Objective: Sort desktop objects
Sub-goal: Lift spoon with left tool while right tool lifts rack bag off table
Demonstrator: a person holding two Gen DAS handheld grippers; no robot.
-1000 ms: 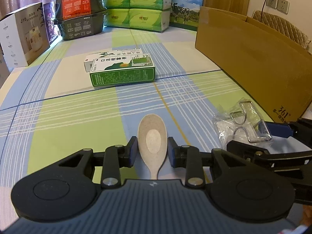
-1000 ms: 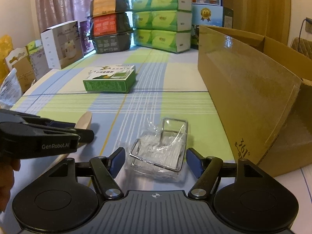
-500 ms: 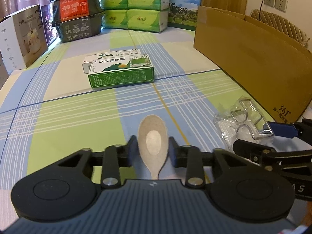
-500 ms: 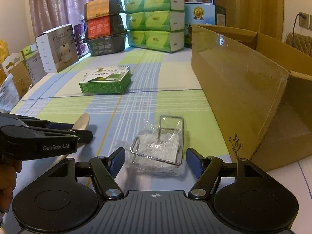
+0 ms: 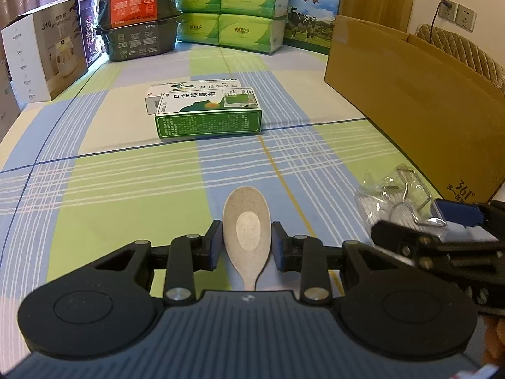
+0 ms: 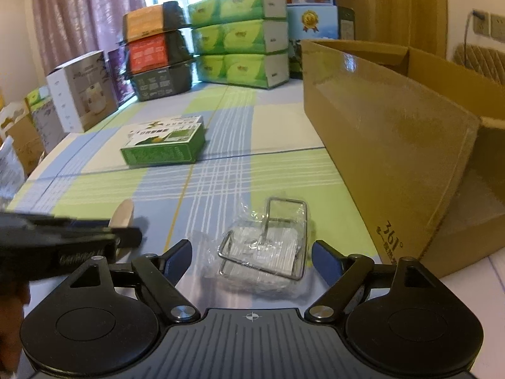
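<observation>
A beige speckled spoon lies lengthwise between my left gripper's fingers. The left gripper is shut on its bowl, with a pad touching each side. The spoon's handle runs back under the gripper body. In the right wrist view the spoon sticks out past the blurred left gripper. A clear plastic bag holding a wire rack rests on the checked cloth. My right gripper is open, with a finger on either side of the bag and not touching it. The same bag shows at the right of the left wrist view.
A large open cardboard box stands along the right side. A green carton lies on a white one mid-table. Tissue packs, stacked food boxes and a white appliance box line the far edge. A hand holds the left gripper.
The left gripper stays closed on the spoon and looks blurred in the right wrist view. The right wrist view has tilted and crept slightly closer to the bag; its fingers stay open.
</observation>
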